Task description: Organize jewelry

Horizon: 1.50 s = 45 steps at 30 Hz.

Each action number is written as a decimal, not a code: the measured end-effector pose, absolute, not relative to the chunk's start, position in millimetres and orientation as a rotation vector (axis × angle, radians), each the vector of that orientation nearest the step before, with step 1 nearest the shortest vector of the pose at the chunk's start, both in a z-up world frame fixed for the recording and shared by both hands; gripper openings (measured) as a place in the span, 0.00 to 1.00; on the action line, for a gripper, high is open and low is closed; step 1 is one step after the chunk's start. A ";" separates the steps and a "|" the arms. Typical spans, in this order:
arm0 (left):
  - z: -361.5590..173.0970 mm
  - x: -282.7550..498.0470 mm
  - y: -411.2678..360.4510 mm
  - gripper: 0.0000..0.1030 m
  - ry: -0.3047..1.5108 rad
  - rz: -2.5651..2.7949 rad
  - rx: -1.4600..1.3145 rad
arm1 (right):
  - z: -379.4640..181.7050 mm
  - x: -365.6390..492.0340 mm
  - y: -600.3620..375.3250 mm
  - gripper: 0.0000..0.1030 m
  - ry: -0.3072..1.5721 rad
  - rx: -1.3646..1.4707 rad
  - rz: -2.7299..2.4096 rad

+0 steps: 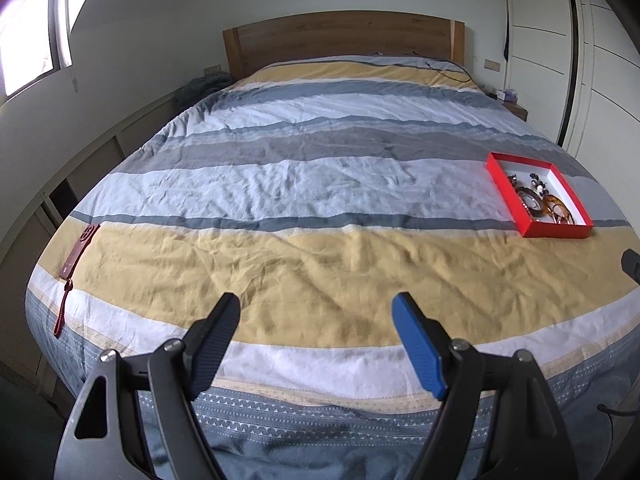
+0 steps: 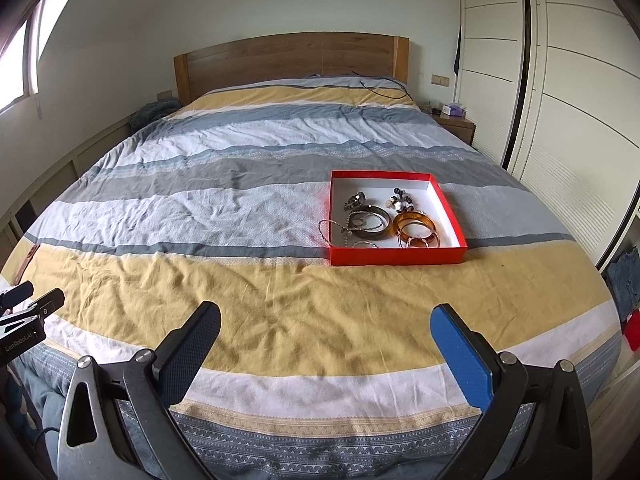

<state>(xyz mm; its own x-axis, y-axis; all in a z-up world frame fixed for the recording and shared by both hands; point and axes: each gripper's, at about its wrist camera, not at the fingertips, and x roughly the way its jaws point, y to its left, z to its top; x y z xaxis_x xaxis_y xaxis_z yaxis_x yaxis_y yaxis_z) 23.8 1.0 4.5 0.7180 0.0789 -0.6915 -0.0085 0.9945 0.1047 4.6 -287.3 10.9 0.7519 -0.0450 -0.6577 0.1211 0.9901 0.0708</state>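
Both grippers, left (image 1: pixel 316 316) and right (image 2: pixel 326 326), spread empty over a wrinkled striped quilt (image 2: pixel 280 300); at 1 o'clock, a shallow red cardboard box (image 2: pixel 400 258) holds glossy bangles (image 2: pixel 414 226).

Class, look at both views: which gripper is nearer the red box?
Right. The right gripper faces the red box, which lies just ahead, slightly to its right. The left gripper sits further left, with the box far off to its right.

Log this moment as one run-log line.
left gripper: open, empty | right gripper: open, empty | shallow red cardboard box: on striped bedspread, holds bangles and beads; chain hangs over its left wall
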 end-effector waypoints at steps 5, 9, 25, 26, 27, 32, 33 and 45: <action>7.1 20.9 -9.7 0.75 0.764 0.046 0.123 | 9.0 2.2 -294.8 1.00 0.709 0.138 -0.084; 8.7 20.2 -16.6 0.75 0.761 0.042 0.139 | 9.2 -0.4 -302.4 1.00 0.702 0.154 -0.088; 11.5 21.3 -23.1 0.75 0.759 0.046 0.150 | 8.1 -4.5 -325.8 1.00 0.690 0.194 -0.118; 11.6 21.7 -23.7 0.75 0.760 0.045 0.150 | 8.0 -5.1 -327.1 1.00 0.689 0.196 -0.120; 11.7 22.1 -24.2 0.75 0.761 0.044 0.153 | 7.9 -5.4 -328.3 1.00 0.689 0.198 -0.122; 12.0 23.1 -25.2 0.75 0.767 0.032 0.158 | 6.9 -6.3 -331.9 1.00 0.691 0.200 -0.133; 10.5 22.4 -26.1 0.75 0.768 0.031 0.159 | 6.8 -6.2 -332.2 1.00 0.693 0.200 -0.134; 0.7 22.4 -22.2 0.75 0.776 0.016 0.142 | 7.0 -6.6 -326.5 1.00 0.705 0.170 -0.147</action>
<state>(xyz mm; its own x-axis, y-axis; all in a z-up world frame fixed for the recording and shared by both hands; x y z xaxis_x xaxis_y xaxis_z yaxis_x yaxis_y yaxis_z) 22.4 -22.2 0.7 0.7144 0.0666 -0.6966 0.0378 0.9903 0.1334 -6.6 -326.5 7.0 0.7521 -0.0773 -0.6545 0.1915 0.9759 0.1048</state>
